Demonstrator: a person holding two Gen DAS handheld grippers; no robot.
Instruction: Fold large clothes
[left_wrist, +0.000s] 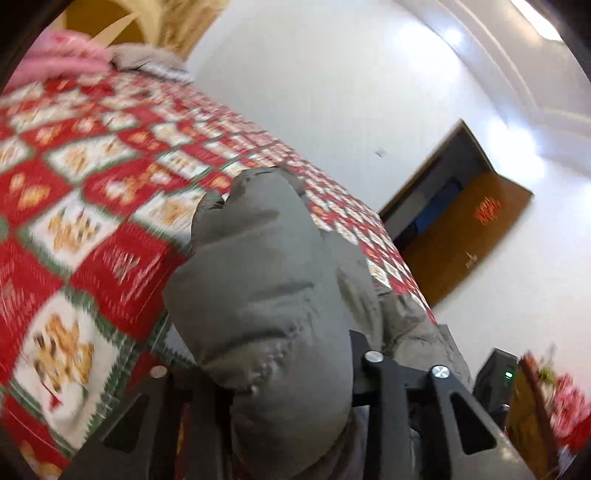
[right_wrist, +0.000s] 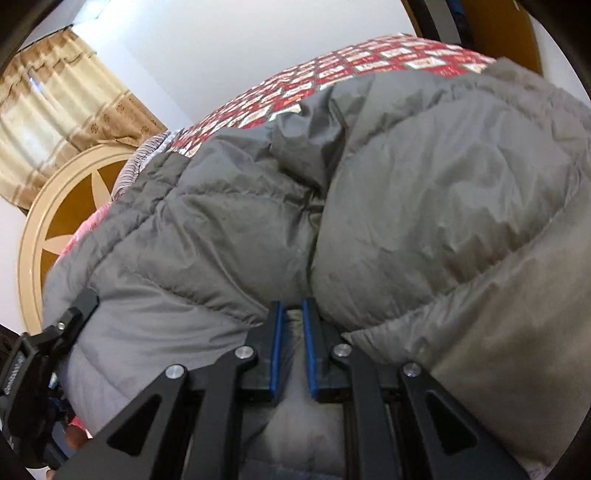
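One grey jacket lay on one red patterned quilt — with one pink cloth at its far end. Two tongs — left and right. One curtain, one door.

grey puffy jacket bunched up right in the left gripper, fingertips buried so can't see the jaws, red checkered bedspread behind on the left, brown door far right, white wall
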